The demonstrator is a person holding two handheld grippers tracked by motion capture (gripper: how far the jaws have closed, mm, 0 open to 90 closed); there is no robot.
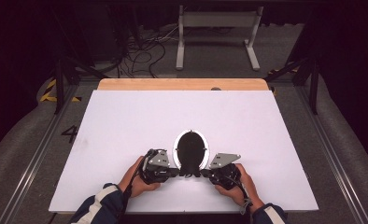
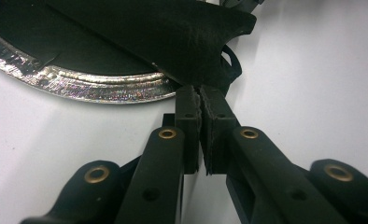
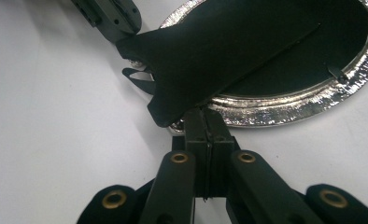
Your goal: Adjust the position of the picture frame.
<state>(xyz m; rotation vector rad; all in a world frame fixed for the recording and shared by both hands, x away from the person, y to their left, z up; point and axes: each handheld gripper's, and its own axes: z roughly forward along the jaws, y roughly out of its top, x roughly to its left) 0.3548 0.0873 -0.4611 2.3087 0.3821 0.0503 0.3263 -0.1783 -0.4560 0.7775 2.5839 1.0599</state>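
Observation:
An oval picture frame (image 1: 190, 148) with a shiny silver rim (image 2: 79, 86) lies face down on the white table top (image 1: 126, 121), its black back up. A black stand flap (image 2: 173, 37) lifts off that back and widens toward the near end. My left gripper (image 1: 178, 173) comes in from the left, its jaws (image 2: 201, 93) shut on the flap's near left corner. From the right, my right gripper (image 1: 202, 174) has its jaws (image 3: 204, 114) pressed together on the other corner of the flap (image 3: 229, 51), just above the rim (image 3: 289, 112).
A wooden strip (image 1: 182, 84) runs along the table's far edge. Beyond it a white stand (image 1: 217, 32) and loose cables (image 1: 140, 56) are on the grey floor. Metal rails (image 1: 37, 154) flank the table. The left gripper's body (image 3: 112, 14) shows in the right gripper view.

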